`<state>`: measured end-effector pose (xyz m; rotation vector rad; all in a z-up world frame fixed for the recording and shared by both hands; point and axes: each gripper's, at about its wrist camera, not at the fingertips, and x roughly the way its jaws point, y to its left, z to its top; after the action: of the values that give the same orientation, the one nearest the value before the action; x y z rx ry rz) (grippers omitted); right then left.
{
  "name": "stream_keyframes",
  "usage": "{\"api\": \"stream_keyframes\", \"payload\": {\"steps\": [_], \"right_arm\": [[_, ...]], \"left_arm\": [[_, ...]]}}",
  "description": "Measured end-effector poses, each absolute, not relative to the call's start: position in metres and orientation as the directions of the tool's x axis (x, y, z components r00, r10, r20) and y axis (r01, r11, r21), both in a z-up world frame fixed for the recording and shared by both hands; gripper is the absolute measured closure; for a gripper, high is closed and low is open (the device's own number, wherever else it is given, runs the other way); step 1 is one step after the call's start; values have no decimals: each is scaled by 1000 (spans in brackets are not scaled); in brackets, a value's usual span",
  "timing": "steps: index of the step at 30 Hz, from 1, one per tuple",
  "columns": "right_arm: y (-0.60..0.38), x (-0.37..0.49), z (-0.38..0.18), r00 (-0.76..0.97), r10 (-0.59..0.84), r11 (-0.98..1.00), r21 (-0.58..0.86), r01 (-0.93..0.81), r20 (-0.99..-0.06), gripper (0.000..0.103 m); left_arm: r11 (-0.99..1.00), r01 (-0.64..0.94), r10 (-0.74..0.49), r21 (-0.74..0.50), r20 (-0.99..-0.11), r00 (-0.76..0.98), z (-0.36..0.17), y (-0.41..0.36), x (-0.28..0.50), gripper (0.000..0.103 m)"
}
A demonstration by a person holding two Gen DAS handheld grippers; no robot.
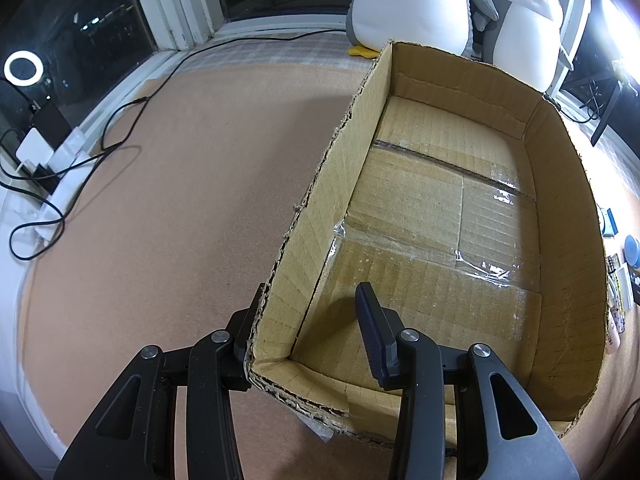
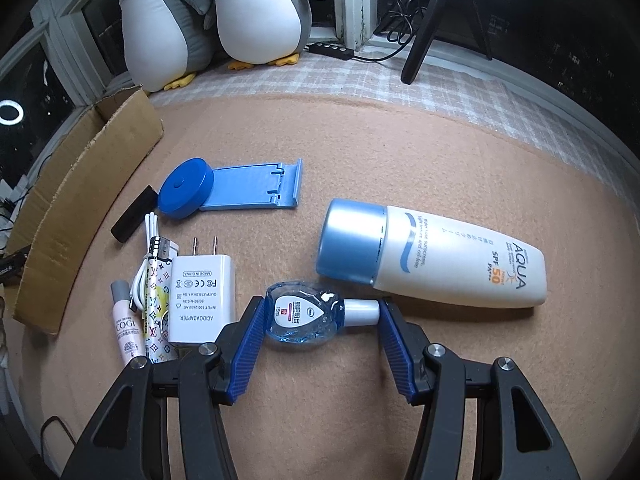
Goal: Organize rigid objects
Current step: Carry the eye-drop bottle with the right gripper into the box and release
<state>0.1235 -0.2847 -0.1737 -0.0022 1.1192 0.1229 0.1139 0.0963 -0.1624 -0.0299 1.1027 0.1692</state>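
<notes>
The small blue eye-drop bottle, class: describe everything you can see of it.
The small blue eye-drop bottle is clear blue plastic with a white cap and a white label printed in red and blue. It lies on its side on the tan mat, cap pointing right. The right claw brackets it end to end: one blue ribbed pad sits at its base, the other at the cap. The white charger lies just left, the sunscreen bottle behind it.

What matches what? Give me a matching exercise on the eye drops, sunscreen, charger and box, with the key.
1 eye drops
2 sunscreen
3 charger
4 box

A empty cardboard
B white, metal prongs
C between the right gripper fingers
D lying down, big blue cap

Pairs: 1-C, 2-D, 3-B, 4-A
</notes>
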Motion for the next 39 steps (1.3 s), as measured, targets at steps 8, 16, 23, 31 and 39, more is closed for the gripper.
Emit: {"api": "stream_keyframes", "payload": {"steps": [8, 16, 23, 31, 39], "right_arm": [[-286, 112, -160, 458, 85, 996, 57, -75, -885, 51], [-262, 107, -118, 523, 113, 991, 57, -121, -845, 51], [-202, 109, -75, 569, 198, 966, 59, -253, -798, 51], [-126, 117, -64, 563, 293, 917, 61, -393, -773, 51], [-64, 124, -81, 513, 344, 872, 65, -484, -787, 51]], "left_arm": [[987, -153, 113, 50, -891, 440, -163, 97, 113, 62], [988, -148, 105, 43, -891, 442, -163, 98, 113, 63], [989, -148, 92, 28, -891, 444, -164, 100, 112, 63], [989, -145, 80, 16, -890, 448, -164, 101, 111, 63], [989, -147, 74, 8, -890, 451, -164, 102, 111, 63]]}}
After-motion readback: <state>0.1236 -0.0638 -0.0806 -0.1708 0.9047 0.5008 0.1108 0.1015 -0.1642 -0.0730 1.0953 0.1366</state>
